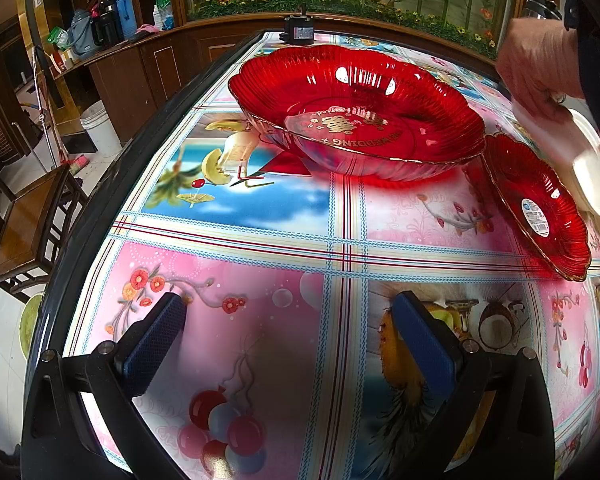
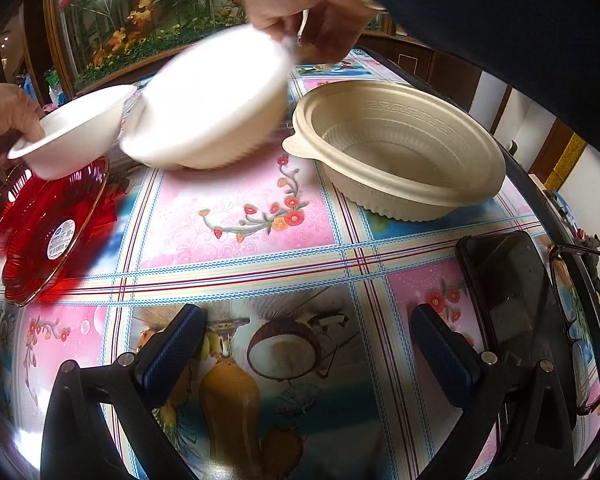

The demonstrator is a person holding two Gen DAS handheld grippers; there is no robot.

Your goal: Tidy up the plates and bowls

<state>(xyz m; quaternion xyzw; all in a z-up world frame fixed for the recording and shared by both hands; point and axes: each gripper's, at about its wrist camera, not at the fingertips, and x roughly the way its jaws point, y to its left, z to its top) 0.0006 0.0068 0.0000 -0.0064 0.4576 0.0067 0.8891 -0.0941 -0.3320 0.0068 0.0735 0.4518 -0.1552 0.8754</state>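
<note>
Left gripper (image 1: 288,344): blue textured pads spread wide, nothing between them, hovering over the glossy patterned tablecloth (image 1: 236,220). Right gripper (image 2: 306,354): same blue pads, also spread and empty.

Ahead of the left gripper: large red plate (image 1: 356,116), translucent ribbed plastic, scalloped gilt rim, gold print in the centre reading "WEDDING" plus a Chinese character. Ahead-right of it, small red plate (image 1: 540,204), same ribbed plastic, white barcode sticker in the centre, print too small to read; its rim looks tucked just under the large one's.

Ahead-right of the right gripper: beige bowl (image 2: 400,148), matte moulded material, key-pattern band inside the rim, fluted wall, small tab on the rim, sitting on the cloth. Ahead-left: a bare hand (image 2: 300,4) grips a white bowl (image 2: 212,100) by the rim, tilted, motion-blurred. Far left: another hand (image 2: 4,120) pinches a smaller white bowl (image 2: 76,132) above the small red plate.

Right of the right gripper: black phone (image 2: 508,300) and glasses (image 2: 580,320).
</note>
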